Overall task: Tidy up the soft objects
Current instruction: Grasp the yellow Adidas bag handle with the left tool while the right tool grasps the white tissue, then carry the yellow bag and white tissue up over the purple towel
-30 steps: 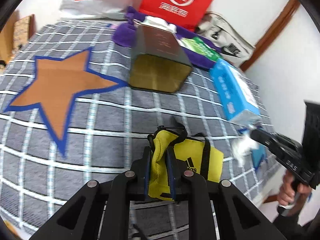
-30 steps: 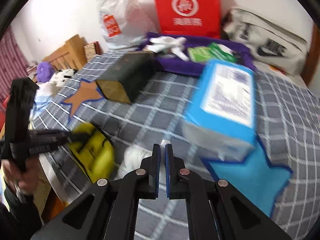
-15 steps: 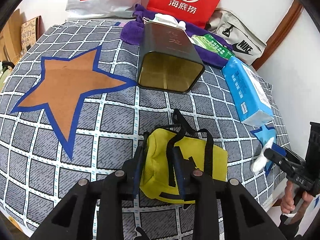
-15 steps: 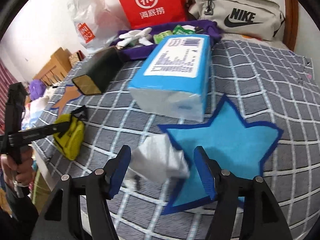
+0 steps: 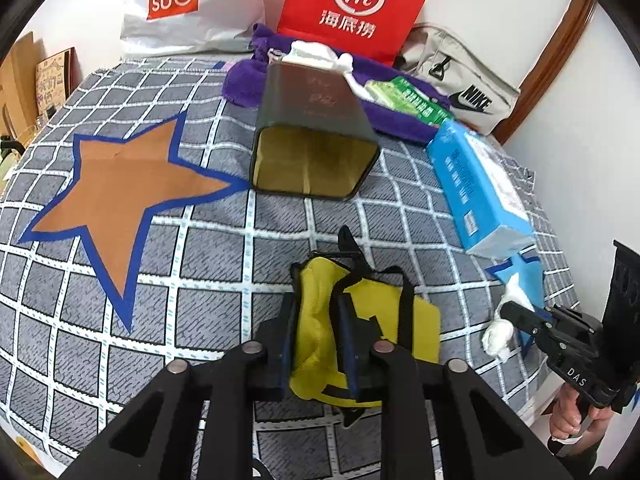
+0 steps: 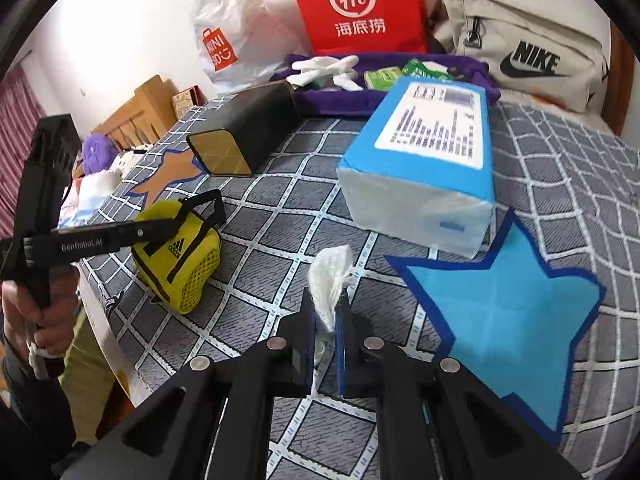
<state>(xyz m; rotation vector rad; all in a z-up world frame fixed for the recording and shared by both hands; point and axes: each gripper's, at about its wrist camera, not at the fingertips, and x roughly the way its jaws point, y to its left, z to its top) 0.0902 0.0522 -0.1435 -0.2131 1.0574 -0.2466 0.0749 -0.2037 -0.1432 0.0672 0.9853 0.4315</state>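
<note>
Left wrist view: my left tongs (image 5: 316,330) pinch yellow bag (image 5: 360,332) bottom center; right tongs (image 6: 325,330) pinch white tissue (image 6: 330,276).

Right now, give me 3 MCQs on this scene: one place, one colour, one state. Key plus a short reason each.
1. Where does the blue tissue pack lie?
A. inside the dark box
B. on the checked cover, beside the blue star
C. on the orange star

2. What colour is the small bag in the left tool?
A. yellow with black straps
B. purple
C. white

3. What state is the right tool in?
A. open, holding nothing
B. shut on the dark box
C. shut on a white tissue wad

Key:
1 B: the pack rests on the cover next to the blue star.
2 A: yellow fabric and black straps show between the fingers.
3 C: the wad sticks up from between the closed fingers.
</note>
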